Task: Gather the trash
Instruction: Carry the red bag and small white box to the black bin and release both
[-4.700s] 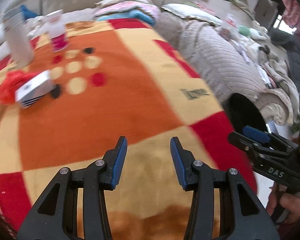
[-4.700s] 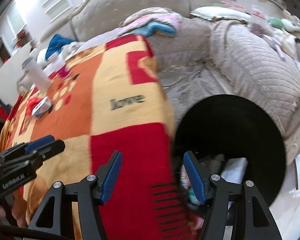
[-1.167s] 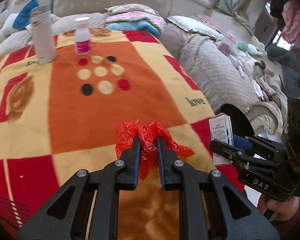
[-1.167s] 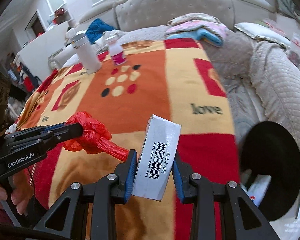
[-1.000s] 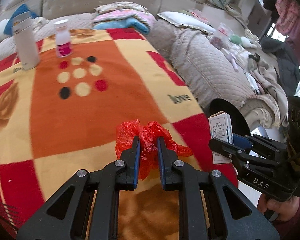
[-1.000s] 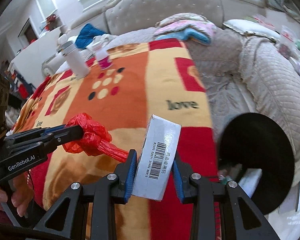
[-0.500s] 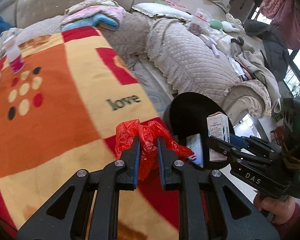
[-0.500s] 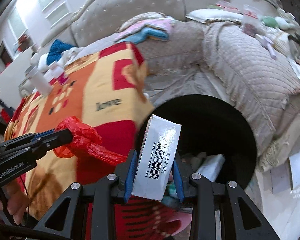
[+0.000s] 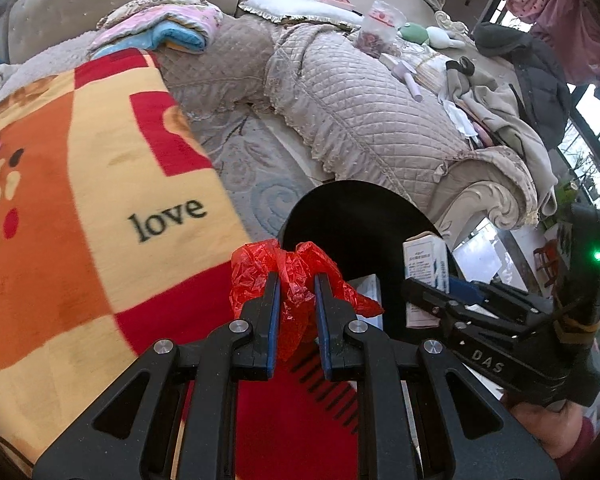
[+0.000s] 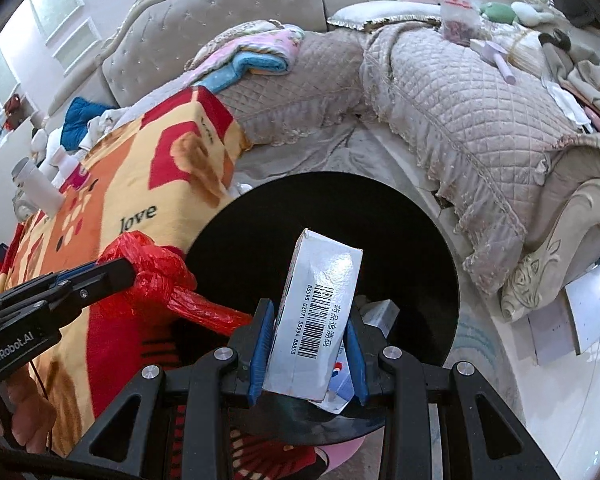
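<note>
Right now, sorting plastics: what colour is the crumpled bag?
Red crumpled plastic bag, clearest in left wrist view.

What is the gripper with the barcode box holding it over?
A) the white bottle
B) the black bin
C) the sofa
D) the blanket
B: in the right wrist view the right gripper is shut on the box, and the dark mouth of the black bin lies right behind and below it.

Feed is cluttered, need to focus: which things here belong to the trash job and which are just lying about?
Job:
- red plastic bag, in left gripper
- white barcoded box, in right gripper
- black bin, trash already inside

Lying about:
- patterned blanket
- folded towels
- white bottles
- clothes on the sofa
</note>
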The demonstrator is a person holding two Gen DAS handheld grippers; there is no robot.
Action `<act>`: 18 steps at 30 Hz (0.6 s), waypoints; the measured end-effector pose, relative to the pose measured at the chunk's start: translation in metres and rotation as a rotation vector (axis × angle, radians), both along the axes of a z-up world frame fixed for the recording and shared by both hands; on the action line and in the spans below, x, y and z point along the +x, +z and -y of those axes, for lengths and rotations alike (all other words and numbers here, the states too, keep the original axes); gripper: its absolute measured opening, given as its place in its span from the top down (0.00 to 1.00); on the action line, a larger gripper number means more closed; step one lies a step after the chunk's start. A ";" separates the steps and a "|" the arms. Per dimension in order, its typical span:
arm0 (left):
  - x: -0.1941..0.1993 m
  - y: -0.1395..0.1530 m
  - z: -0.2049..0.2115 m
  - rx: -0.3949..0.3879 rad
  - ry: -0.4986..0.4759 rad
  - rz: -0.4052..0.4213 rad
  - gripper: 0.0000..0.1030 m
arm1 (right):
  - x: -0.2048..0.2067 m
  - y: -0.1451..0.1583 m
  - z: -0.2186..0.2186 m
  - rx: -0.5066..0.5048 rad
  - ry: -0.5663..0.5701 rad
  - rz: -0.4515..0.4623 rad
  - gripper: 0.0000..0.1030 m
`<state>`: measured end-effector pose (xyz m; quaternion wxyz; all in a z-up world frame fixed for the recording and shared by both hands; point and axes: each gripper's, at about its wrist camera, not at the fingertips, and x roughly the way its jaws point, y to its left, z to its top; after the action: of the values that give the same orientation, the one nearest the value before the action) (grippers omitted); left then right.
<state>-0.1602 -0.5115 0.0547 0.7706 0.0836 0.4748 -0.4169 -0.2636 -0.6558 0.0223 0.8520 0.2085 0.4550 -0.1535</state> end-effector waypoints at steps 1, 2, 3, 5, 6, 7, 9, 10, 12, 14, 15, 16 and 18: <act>0.000 -0.001 0.002 -0.003 -0.004 -0.003 0.86 | -0.001 -0.001 0.001 -0.003 -0.004 -0.003 0.68; 0.001 -0.002 0.003 -0.010 -0.006 -0.007 0.86 | -0.001 -0.003 0.002 -0.011 -0.011 -0.006 0.68; 0.001 -0.003 0.004 -0.015 -0.005 -0.012 0.86 | -0.001 -0.004 0.002 -0.015 -0.017 -0.009 0.68; 0.004 -0.006 0.003 -0.040 -0.004 -0.046 0.79 | -0.003 -0.005 0.004 -0.012 -0.031 -0.009 0.57; 0.006 -0.007 0.003 -0.052 -0.005 -0.062 0.75 | -0.005 -0.006 0.005 -0.008 -0.037 -0.003 0.52; 0.006 -0.008 0.003 -0.058 -0.006 -0.068 0.64 | -0.007 -0.006 0.005 -0.003 -0.042 0.001 0.52; 0.004 -0.007 0.002 -0.069 -0.009 -0.068 0.48 | -0.010 -0.006 0.006 0.003 -0.050 0.000 0.52; 0.003 -0.007 0.001 -0.076 -0.010 -0.066 0.44 | -0.011 -0.006 0.006 0.004 -0.054 -0.001 0.52; 0.000 -0.006 0.001 -0.064 -0.011 -0.051 0.43 | -0.014 -0.005 0.005 0.008 -0.062 0.004 0.52; -0.004 -0.005 0.001 -0.053 -0.018 -0.027 0.43 | -0.016 -0.004 0.002 0.010 -0.065 0.011 0.52; -0.006 -0.004 0.000 -0.049 -0.020 -0.014 0.42 | -0.017 -0.003 0.000 0.009 -0.064 0.014 0.52; -0.007 -0.004 -0.001 -0.048 -0.021 -0.010 0.42 | -0.018 -0.003 -0.002 0.008 -0.063 0.015 0.52; -0.009 -0.004 -0.003 -0.055 -0.029 -0.018 0.42 | -0.020 -0.001 -0.007 0.002 -0.060 0.016 0.52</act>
<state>-0.1697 -0.5086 0.0503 0.7623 0.0656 0.4688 -0.4414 -0.2841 -0.6491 0.0209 0.8505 0.2242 0.4418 -0.1768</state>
